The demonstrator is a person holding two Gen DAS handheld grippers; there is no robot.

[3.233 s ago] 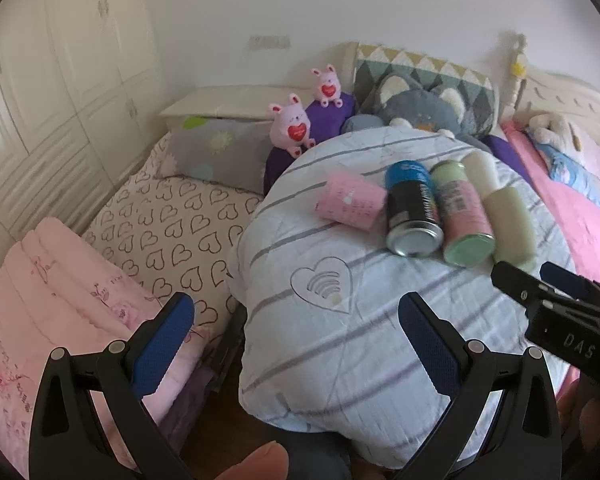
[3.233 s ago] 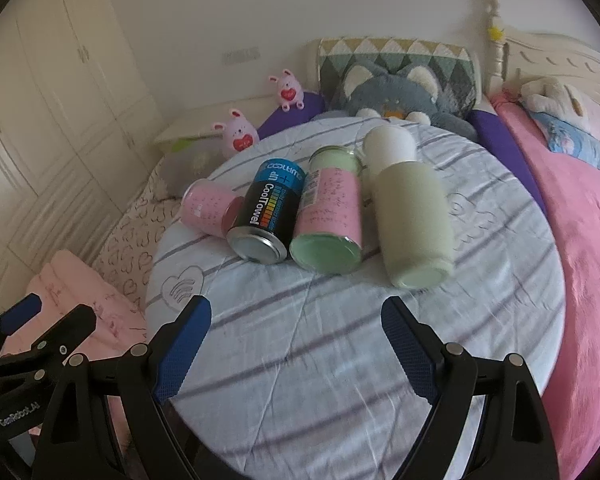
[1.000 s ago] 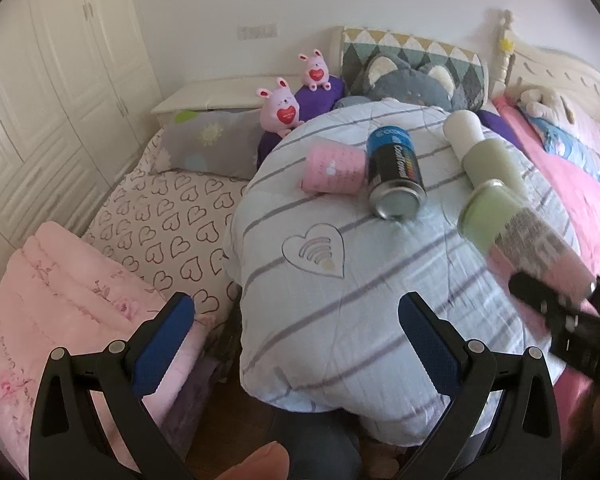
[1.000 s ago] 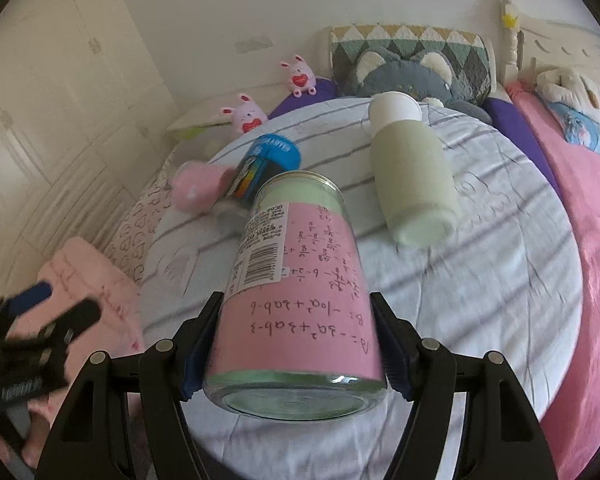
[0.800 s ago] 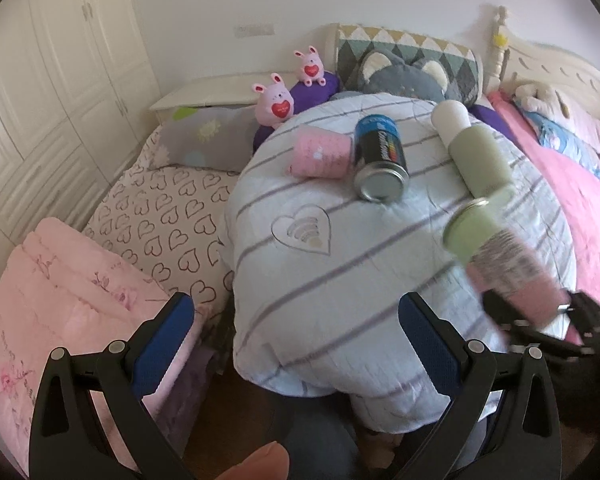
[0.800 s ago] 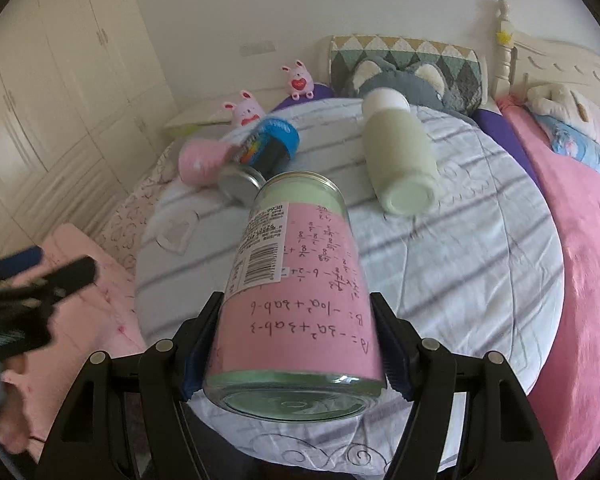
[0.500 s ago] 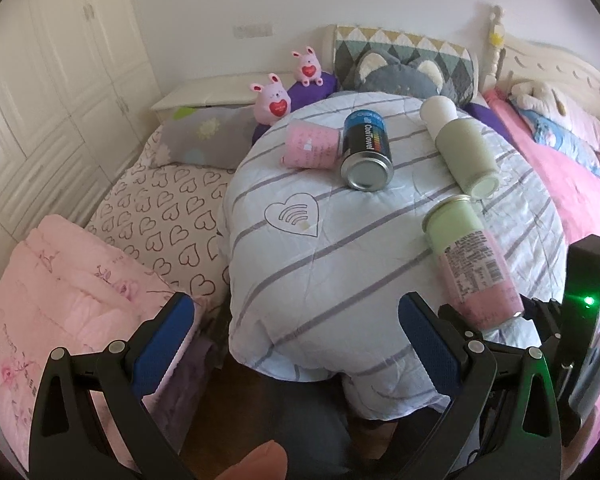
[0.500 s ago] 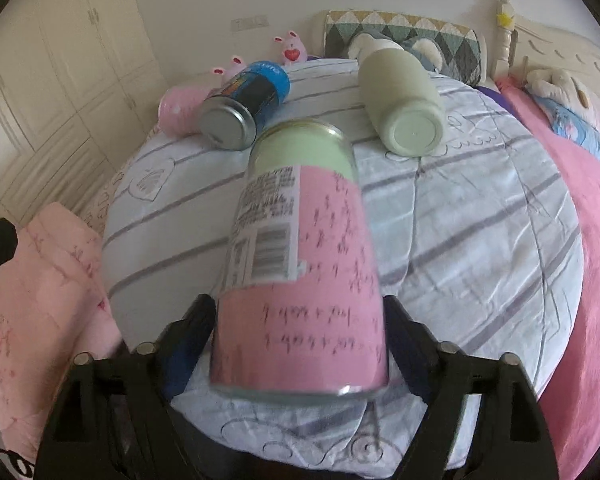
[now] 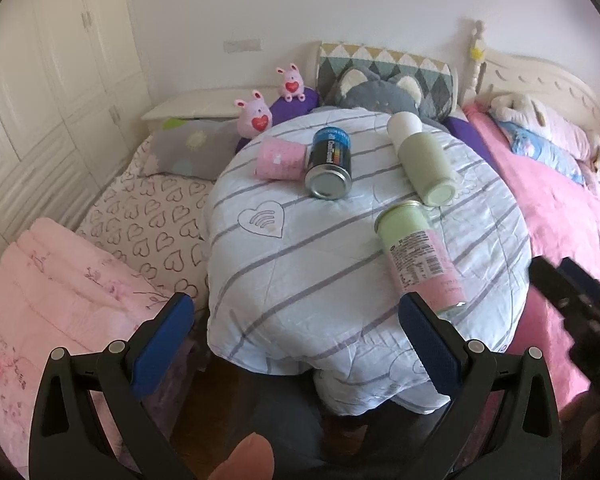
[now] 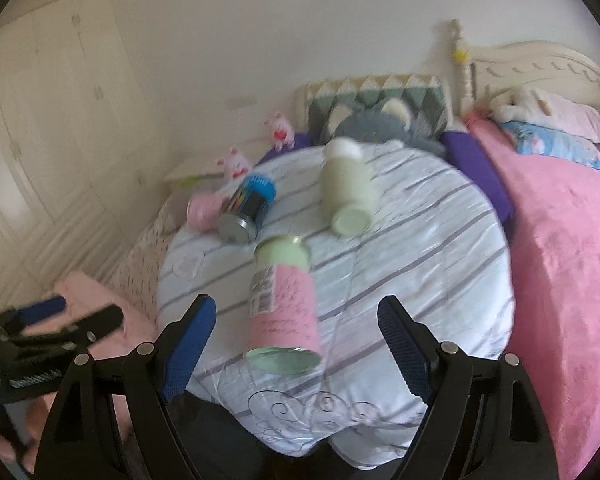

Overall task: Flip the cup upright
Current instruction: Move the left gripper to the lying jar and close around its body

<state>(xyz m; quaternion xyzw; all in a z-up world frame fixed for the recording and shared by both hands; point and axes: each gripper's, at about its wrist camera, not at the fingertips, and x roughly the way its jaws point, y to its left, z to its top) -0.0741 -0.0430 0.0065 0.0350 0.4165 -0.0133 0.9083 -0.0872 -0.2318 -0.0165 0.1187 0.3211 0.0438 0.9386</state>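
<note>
The pink-and-green cup [image 9: 419,256] stands on the round table with the striped cloth [image 9: 300,280], near its front right edge, leaning a little. It also shows in the right wrist view [image 10: 283,304], just beyond and between the fingers. My right gripper [image 10: 296,340] is open and empty, drawn back from the cup; it shows blurred at the right of the left wrist view [image 9: 572,300]. My left gripper [image 9: 296,344] is open and empty, off the table's front edge.
A pink cup [image 9: 278,159], a black-and-blue can [image 9: 330,164] and a pale green bottle [image 9: 424,166] lie on their sides at the table's far part. Bedding and pillows [image 9: 60,300] surround the table; a pink blanket [image 9: 560,216] lies right.
My right gripper carried the pink-and-green cup to the table's front right, set it down, opened and pulled back. The left gripper stayed open.
</note>
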